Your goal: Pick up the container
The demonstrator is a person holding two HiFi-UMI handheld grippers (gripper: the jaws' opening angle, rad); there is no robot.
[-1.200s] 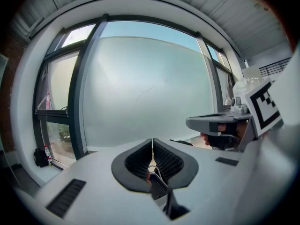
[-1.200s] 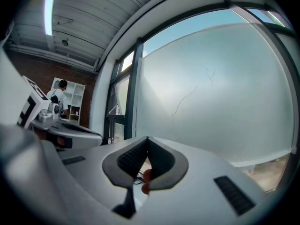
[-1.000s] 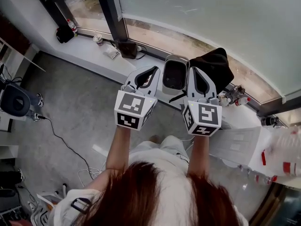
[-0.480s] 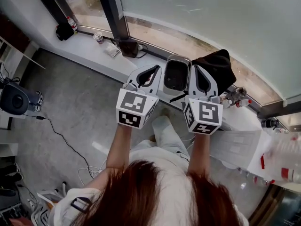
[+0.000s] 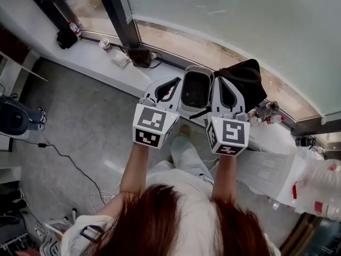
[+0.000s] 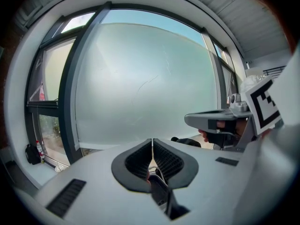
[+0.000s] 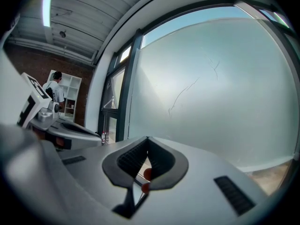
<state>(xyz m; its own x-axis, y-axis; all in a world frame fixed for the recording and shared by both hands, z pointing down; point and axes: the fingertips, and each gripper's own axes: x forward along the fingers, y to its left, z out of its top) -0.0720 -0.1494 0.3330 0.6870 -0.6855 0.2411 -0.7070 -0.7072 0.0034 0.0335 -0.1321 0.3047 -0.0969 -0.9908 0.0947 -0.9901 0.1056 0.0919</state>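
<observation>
The container, a grey rounded tub with a dark inside, stands open side up on the white window ledge. From the head view it shows in the gap between my two grippers. My left gripper is at its left and my right gripper at its right, both pointing at the frosted window. The left gripper has its pads pressed together with nothing between the tips. The right gripper is shut the same way. Neither gripper view shows the container; whether a gripper touches it I cannot tell.
A black bag lies on the ledge right of the container. Small bottles stand further right, and a cup and a flat packet to the left. A dark window post rises behind. Cables trail over the grey floor.
The person has stepped toward the window: a leg now shows below the grippers. Both grippers have moved forward together, still either side of the container, and stay shut.
</observation>
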